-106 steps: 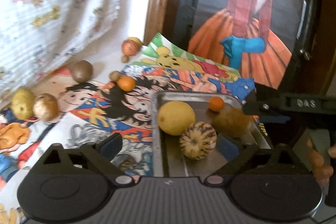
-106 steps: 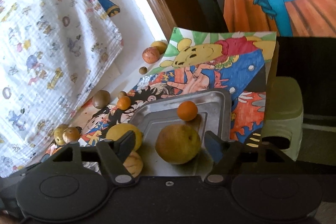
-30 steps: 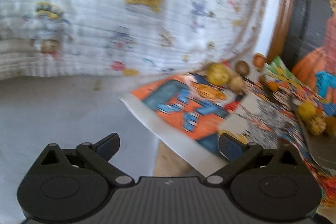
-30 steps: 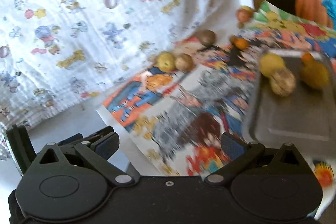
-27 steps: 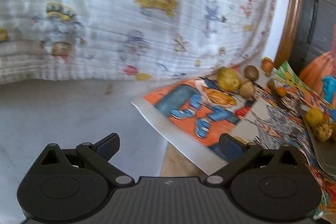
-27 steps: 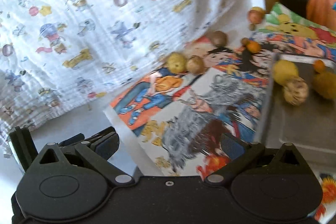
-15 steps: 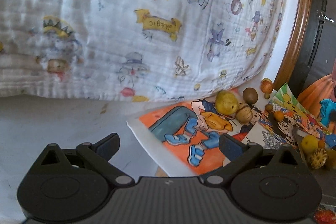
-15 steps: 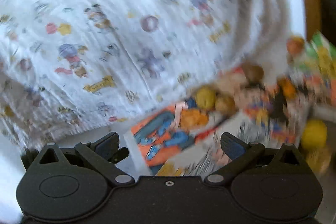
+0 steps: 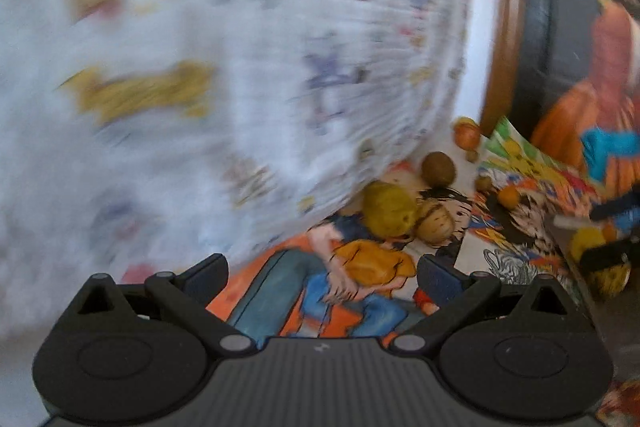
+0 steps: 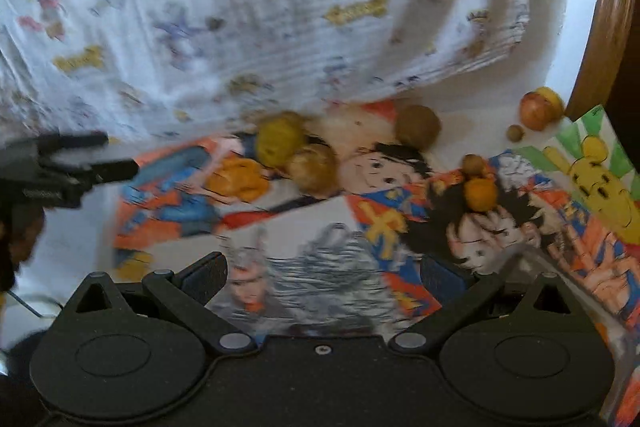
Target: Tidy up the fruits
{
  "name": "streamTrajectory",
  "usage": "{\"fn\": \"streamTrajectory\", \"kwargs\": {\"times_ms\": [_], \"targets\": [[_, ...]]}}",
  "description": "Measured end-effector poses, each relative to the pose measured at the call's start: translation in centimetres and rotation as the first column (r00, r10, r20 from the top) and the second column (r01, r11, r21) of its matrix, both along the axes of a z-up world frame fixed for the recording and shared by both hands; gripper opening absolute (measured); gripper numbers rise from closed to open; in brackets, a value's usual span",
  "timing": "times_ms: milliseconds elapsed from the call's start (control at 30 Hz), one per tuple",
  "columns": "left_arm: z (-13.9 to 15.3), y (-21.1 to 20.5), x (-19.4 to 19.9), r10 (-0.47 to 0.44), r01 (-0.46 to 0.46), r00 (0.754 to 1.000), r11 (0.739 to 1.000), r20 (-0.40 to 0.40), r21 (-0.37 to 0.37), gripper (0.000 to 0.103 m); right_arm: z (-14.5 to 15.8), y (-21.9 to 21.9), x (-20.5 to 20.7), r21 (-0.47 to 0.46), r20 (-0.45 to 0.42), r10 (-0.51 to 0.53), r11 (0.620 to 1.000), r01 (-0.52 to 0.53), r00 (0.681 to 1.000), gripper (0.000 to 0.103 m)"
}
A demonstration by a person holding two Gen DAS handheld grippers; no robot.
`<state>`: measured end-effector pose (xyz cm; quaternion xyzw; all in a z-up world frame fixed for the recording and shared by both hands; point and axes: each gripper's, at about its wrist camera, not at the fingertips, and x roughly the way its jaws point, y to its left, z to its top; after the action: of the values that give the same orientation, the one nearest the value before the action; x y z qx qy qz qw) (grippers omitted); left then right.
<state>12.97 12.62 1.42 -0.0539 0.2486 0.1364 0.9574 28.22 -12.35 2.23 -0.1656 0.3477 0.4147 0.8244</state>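
White cartoon-print cloth (image 10: 248, 7) hangs behind colourful cartoon posters (image 10: 320, 227). A round yellow fruit (image 10: 280, 137) touches a tan fruit (image 10: 314, 167); a small orange fruit (image 10: 480, 193) sits rightward. Left gripper (image 9: 322, 275) and right gripper (image 10: 324, 275) gape wide, empty.

A white quilted cloth (image 10: 240, 7) printed with small cartoon figures hangs across the far left, blurred in the left wrist view. At the far right runs a curved brown wooden frame (image 10: 612, 11), and beyond it a dark panel (image 9: 548, 27) bearing a painted figure in an orange skirt (image 9: 580, 123). Soft daylight falls on bright cartoon posters (image 10: 400, 219) covering the near surface.
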Motion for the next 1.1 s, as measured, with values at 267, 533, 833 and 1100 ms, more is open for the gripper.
{"fn": "streamTrajectory", "kwargs": {"times_ms": [267, 533, 833, 1100], "targets": [[-0.7, -2.6, 5.0, -0.132, 0.134, 0.991, 0.982, -0.026, 0.130, 0.103, -1.6, -1.0, 4.5, -0.055, 0.081, -0.035, 0.998, 0.039, 0.996, 0.102], [-1.6, -6.1, 9.9, -0.272, 0.281, 0.960, 0.914, -0.070, 0.292, 0.103, -2.9, -0.6, 11.0, -0.002, -0.011, -0.181, 0.983, 0.181, 0.983, 0.102], [-3.4, -7.6, 14.0, -0.367, 0.451, 0.890, 0.791, -0.270, 0.414, 0.103, -5.9, 0.2, 16.5, -0.009, -0.179, -0.311, 0.949, 0.314, 0.934, 0.087], [-4.4, -8.4, 15.5, -0.413, 0.550, 0.834, 0.666, -0.364, 0.504, 0.100, -6.2, 0.9, 19.0, -0.026, -0.222, -0.312, 0.949, 0.314, 0.924, 0.071]]}}
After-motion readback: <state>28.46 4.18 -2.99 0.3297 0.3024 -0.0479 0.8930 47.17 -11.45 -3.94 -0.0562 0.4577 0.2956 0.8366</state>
